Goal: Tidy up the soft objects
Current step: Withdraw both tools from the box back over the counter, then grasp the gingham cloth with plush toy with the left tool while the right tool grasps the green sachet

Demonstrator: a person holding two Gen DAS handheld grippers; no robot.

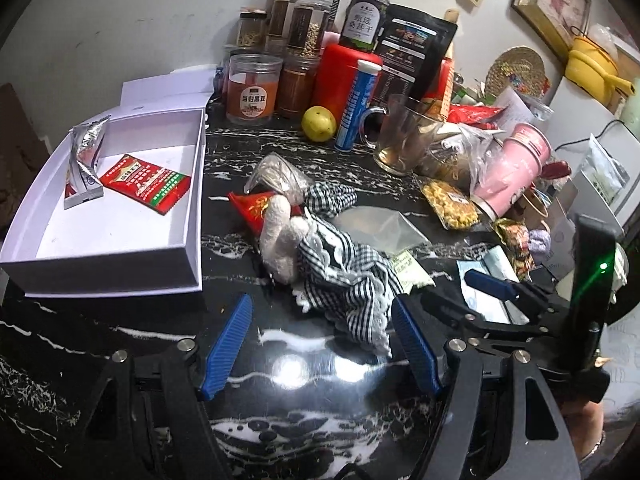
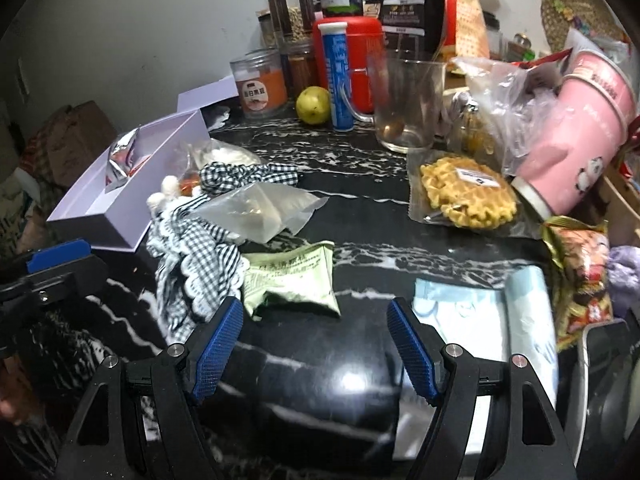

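Done so far: I judge two items sorted. A silver foil pouch (image 1: 86, 148) and a red sachet (image 1: 145, 182) lie inside the white box (image 1: 120, 268), which sits ahead and to the left of my left gripper (image 1: 320, 344).
Left to do: most of it, I think. The plush toy in checked cloth (image 1: 320, 252) lies on the black marble worktop (image 1: 240, 320), just ahead of my left gripper, its frilled hem reaching the right-hand blue pad. A red packet (image 1: 250, 208) and a clear bag (image 1: 280, 176) sit beyond it.
Right-side items: a green sachet (image 2: 294, 280) lies just ahead of my right gripper (image 2: 316, 344), a little left of centre. A pale blue packet (image 2: 480, 312) lies beside and partly under its right finger. A frosted plastic bag (image 2: 260, 210) and a wrapped waffle (image 2: 468, 192) are farther ahead.
Left gripper state: jaws apart, nothing between the pads but bare worktop.
Right gripper state: jaws apart too, empty; only bare worktop between them.
Hand pose: both grippers tilt steeply down toward the worktop, side by side. In the left view the right gripper (image 1: 496, 286) appears at the right, low over the blue packet.
Step in hand: I read this as a descent toward a first pick, toy for the left, green sachet or blue packet for the right.
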